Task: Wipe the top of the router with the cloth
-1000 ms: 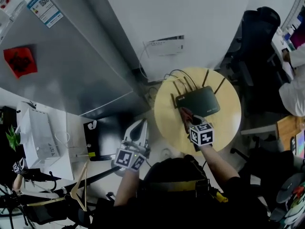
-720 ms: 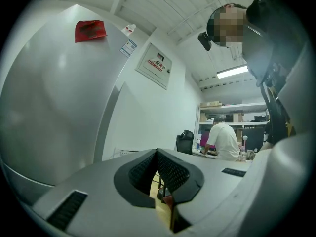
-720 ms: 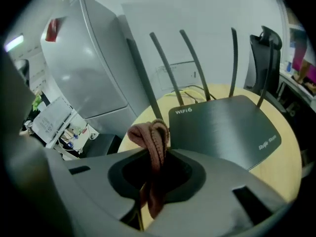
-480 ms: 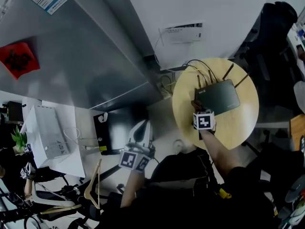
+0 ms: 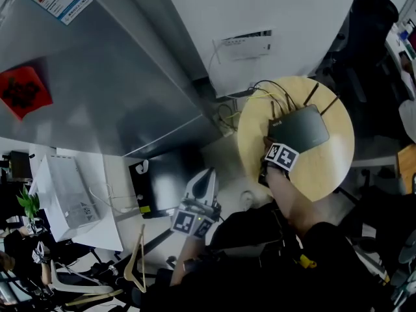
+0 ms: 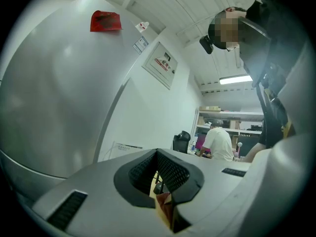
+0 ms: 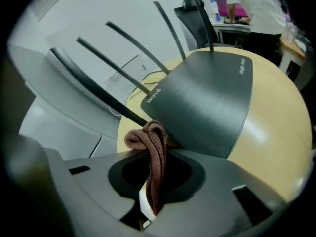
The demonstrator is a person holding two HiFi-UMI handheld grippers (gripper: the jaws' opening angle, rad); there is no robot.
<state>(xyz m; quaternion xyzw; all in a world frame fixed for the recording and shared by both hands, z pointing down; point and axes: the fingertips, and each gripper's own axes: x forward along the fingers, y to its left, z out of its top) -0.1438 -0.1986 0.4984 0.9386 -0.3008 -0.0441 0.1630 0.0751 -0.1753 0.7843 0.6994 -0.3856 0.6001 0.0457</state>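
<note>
Right gripper on the cloth at the router's corner

My right gripper (image 7: 153, 179) is clamped on a folded brown cloth (image 7: 148, 135), whose looped end bunches up past the jaws at the near left corner of the dark router (image 7: 205, 102). The router lies flat on a round wooden table (image 7: 276, 132). Its thin antennas (image 7: 123, 41) slant up from its far edge, and cables (image 5: 265, 88) trail off the table behind it. My left gripper (image 5: 201, 186) hangs well to the left of the router, off the table. Its jaws are drawn together to a narrow slit and hold nothing. Beyond the router's far right side stands a black chair (image 7: 195, 11), and past it a person (image 7: 256, 4) in a white shirt is at a desk.
</note>
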